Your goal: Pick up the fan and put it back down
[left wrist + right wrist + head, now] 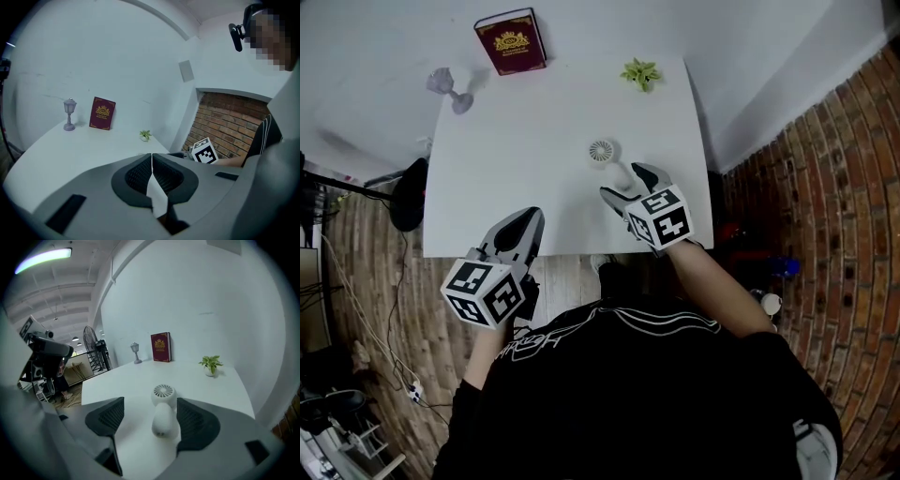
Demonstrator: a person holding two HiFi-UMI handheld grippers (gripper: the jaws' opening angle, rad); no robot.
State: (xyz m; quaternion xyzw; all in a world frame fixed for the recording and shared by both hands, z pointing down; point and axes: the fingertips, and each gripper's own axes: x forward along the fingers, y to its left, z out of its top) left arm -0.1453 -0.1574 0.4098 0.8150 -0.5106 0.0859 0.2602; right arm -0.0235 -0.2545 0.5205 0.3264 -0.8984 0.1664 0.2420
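A small white hand fan lies flat on the white table, its round head away from me and its handle pointing back at me. My right gripper is open and straddles the handle. In the right gripper view the fan lies between the spread jaws of that gripper, nearer the right one, and I cannot tell whether it touches. My left gripper hangs shut and empty over the table's front edge, well left of the fan. In its own view my left gripper has its jaws pressed together.
A dark red book stands at the table's far edge, with a small grey lamp figure to its left. A little potted plant sits at the far right corner. A brick wall runs along the right side.
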